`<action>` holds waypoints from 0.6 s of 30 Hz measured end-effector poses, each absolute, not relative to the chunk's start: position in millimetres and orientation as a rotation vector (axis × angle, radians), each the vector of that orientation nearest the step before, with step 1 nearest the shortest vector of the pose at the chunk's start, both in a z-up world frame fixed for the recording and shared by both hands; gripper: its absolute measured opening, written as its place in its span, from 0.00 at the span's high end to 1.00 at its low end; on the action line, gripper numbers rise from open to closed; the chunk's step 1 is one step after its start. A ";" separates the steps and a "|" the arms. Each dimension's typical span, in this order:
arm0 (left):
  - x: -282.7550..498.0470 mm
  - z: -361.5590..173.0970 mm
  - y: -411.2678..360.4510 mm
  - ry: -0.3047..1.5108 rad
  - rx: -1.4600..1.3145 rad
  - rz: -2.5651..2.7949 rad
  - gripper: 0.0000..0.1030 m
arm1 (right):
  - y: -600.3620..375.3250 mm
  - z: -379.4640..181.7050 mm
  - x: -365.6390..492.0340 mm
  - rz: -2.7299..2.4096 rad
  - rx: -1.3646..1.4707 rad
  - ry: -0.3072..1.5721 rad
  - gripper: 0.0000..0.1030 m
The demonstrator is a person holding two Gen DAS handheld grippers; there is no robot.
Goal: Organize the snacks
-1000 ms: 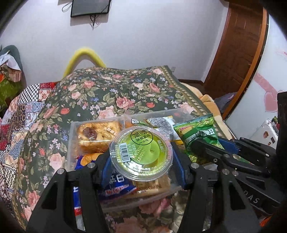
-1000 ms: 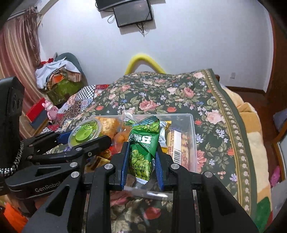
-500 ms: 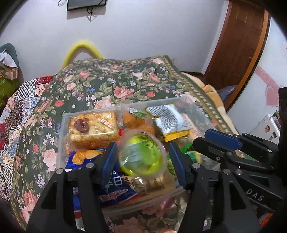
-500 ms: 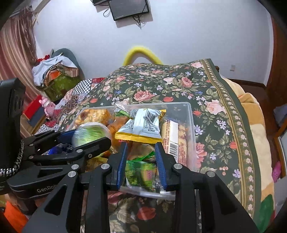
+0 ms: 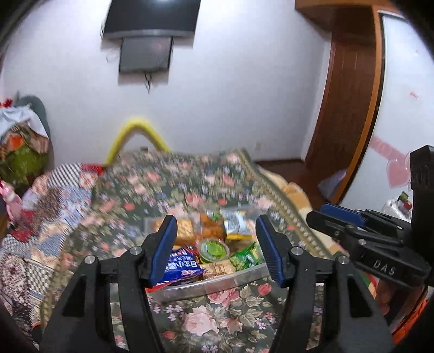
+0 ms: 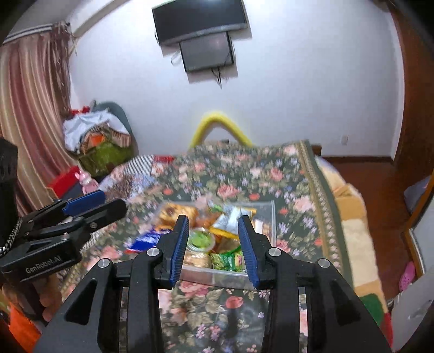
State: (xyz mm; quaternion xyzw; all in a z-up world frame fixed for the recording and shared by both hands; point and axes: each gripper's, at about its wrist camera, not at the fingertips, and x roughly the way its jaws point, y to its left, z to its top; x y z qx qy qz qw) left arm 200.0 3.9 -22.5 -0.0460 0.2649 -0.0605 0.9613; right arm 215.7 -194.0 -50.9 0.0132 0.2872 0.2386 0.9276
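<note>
on a floral bedspread below a wall-mounted tv, clear snack bin holding green jelly cup and green pea packet; left gripper and right gripper both spread wide, empty, near the bin.

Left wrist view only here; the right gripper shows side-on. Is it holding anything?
Observer: No. The right gripper is open, with nothing between its blue pads.
Operator: Pointed where?
Observer: At the clear bin on the bed. The green packet lies inside against the near wall, framed between its fingers.
Operator: Anything off to my left?
Observer: A striped curtain hangs there, with a red box on the floor beside it.
</note>
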 end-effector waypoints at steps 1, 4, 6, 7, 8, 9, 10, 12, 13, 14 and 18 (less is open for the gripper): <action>189.4 -12.9 4.1 0.510 -0.093 -0.118 0.42 | -195.4 -42.2 207.0 0.487 0.026 0.566 0.66; 159.8 11.5 3.0 0.440 -0.091 -0.102 0.42 | -199.5 -17.4 177.7 0.484 0.020 0.491 0.64; 135.8 28.2 1.4 0.379 -0.081 -0.079 0.42 | -202.4 -1.9 157.5 0.483 0.017 0.437 0.57; 128.6 32.2 1.1 0.363 -0.077 -0.072 0.40 | -203.3 3.4 149.0 0.480 0.017 0.413 0.51; 120.2 36.8 0.5 0.345 -0.074 -0.065 0.39 | -204.3 10.7 138.1 0.473 0.015 0.383 0.47; 109.6 42.4 0.4 0.323 -0.075 -0.060 0.34 | -205.2 14.2 131.9 0.468 0.013 0.364 0.41; 105.2 44.7 0.1 0.313 -0.078 -0.059 0.30 | -205.8 18.1 124.5 0.462 0.011 0.344 0.37; 93.2 48.8 0.4 0.289 -0.081 -0.052 0.26 | -206.2 22.3 115.4 0.462 0.011 0.322 0.32; 87.8 50.4 0.4 0.276 -0.078 -0.042 0.23 | -206.2 23.2 112.7 0.463 0.013 0.316 0.26; 84.1 51.5 0.4 0.269 -0.073 -0.036 0.21 | -205.7 24.3 110.1 0.462 0.019 0.311 0.23; 72.9 52.1 1.8 0.254 -0.067 -0.032 0.16 | -202.2 20.9 110.8 0.453 0.023 0.302 0.14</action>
